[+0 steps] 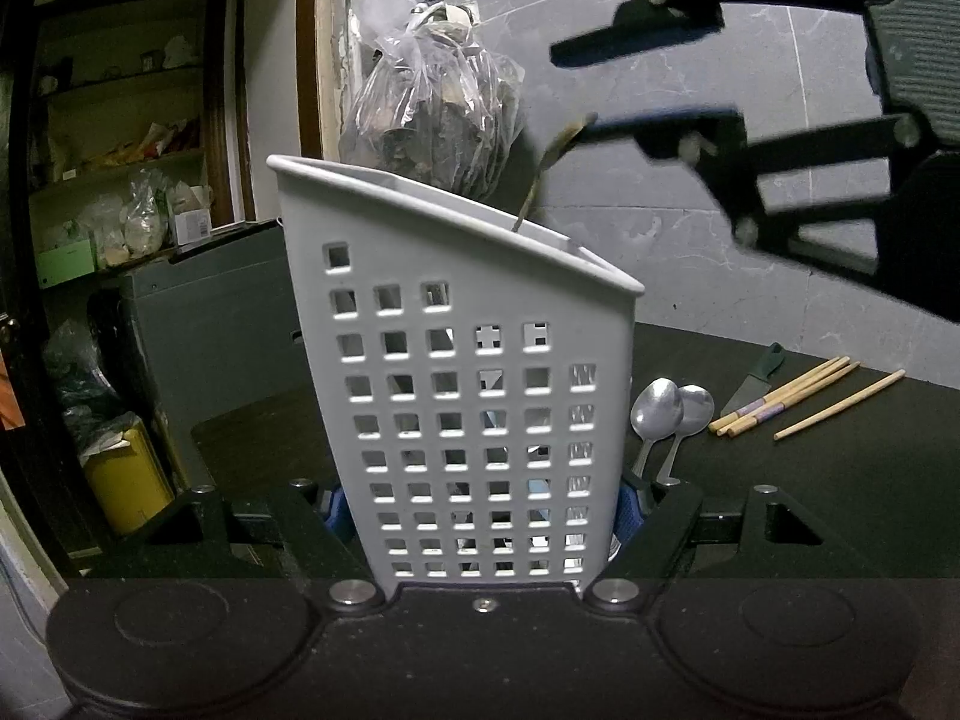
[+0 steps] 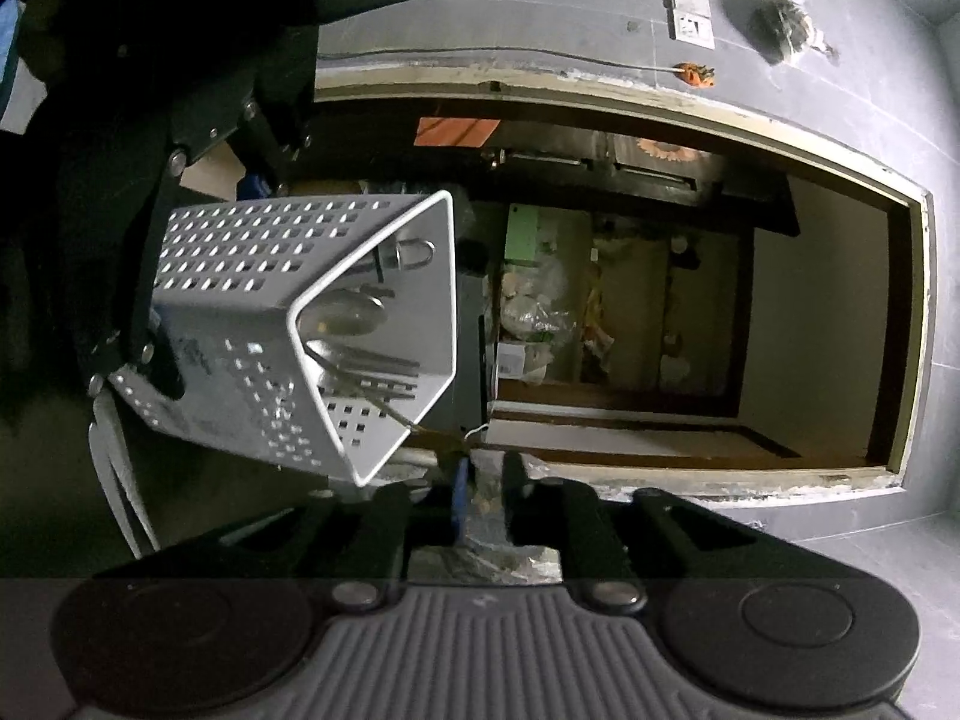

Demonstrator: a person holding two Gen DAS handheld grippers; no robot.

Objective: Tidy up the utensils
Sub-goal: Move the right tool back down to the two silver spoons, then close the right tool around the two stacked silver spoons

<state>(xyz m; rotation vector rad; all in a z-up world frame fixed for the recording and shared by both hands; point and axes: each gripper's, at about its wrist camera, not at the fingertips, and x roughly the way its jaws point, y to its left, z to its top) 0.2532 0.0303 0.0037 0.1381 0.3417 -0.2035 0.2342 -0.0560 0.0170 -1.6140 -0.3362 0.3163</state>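
Your white perforated holder [image 1: 468, 396] stands upright; two spoons [image 1: 666, 414], four chopsticks [image 1: 798, 393] and a knife [image 1: 753, 381] lie beside it.

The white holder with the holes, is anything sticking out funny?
Yes. One thin utensil pokes out over the white holder's rim at a slant, its top end by the right gripper, whose jaws are parted. Everything else inside sits below the rim.
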